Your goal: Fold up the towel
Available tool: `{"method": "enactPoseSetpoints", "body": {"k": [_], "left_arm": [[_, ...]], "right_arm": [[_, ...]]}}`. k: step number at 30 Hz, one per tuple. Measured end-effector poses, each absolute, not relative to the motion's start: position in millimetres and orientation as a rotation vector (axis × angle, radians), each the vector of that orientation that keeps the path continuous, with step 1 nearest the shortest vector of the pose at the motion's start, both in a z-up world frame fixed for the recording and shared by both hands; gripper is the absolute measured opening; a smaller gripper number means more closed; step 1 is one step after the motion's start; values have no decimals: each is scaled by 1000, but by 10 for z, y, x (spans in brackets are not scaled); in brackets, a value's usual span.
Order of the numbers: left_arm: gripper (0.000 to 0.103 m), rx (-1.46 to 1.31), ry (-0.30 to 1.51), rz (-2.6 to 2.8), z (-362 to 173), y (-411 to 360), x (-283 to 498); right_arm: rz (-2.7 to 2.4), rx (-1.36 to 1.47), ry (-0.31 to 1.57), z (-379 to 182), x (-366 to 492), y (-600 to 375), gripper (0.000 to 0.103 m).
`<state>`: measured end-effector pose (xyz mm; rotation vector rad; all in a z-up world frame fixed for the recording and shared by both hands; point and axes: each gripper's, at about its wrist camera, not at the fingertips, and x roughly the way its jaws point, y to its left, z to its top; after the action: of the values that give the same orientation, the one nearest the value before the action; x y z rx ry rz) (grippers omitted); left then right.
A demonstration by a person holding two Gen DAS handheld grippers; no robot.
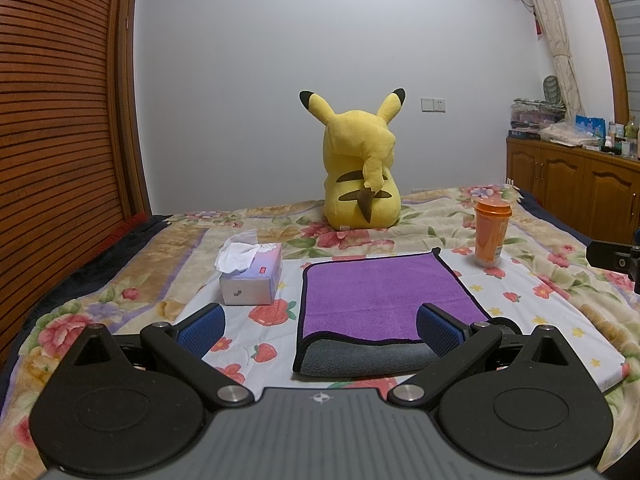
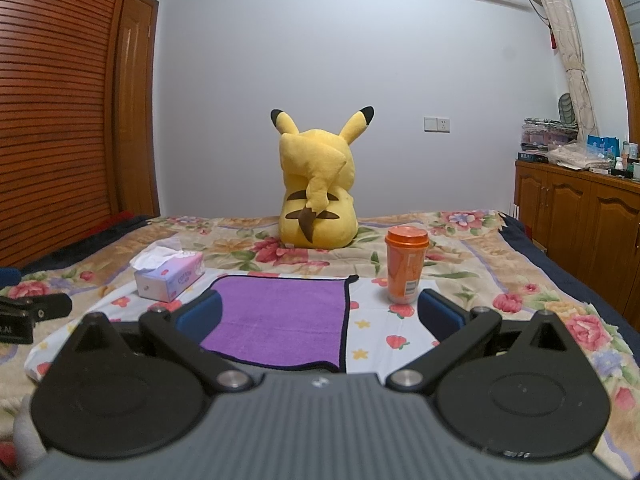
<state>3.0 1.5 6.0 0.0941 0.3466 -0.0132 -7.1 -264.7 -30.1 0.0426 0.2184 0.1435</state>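
A purple towel with a black hem and a grey underside lies folded on a white strawberry-print cloth on the bed. Its near fold shows grey. My left gripper is open and empty, just in front of the towel's near edge. In the right wrist view the towel lies flat ahead and left. My right gripper is open and empty, over the towel's near right corner. Part of the right gripper shows at the right edge of the left wrist view.
A tissue box stands left of the towel, also seen in the right wrist view. An orange cup stands at the towel's far right. A yellow plush toy sits behind. Wooden cabinets line the right.
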Motion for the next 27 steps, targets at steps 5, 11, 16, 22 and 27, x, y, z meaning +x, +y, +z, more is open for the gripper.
{"method": "enactPoseSetpoints", "body": {"k": [5,11,16,22,27], "left_arm": [[103,94,365,-19,28,31,49],[103,99,404,-17,-112,14,86],[103,103,433,-27,-142,-17,152],[103,99,469,-42,-199,-37,284],[103,99,487,-50,-230,-23,385]], "right_arm": [[145,39,222,-321,-68,-2614,103],[145,32,239,-342,-33,-2612,103],[149,28,257,-351,12,-2596,103],[153,25,288,-382,94,-2558,103],[158,12,309,-421,187,-2488,103]]}}
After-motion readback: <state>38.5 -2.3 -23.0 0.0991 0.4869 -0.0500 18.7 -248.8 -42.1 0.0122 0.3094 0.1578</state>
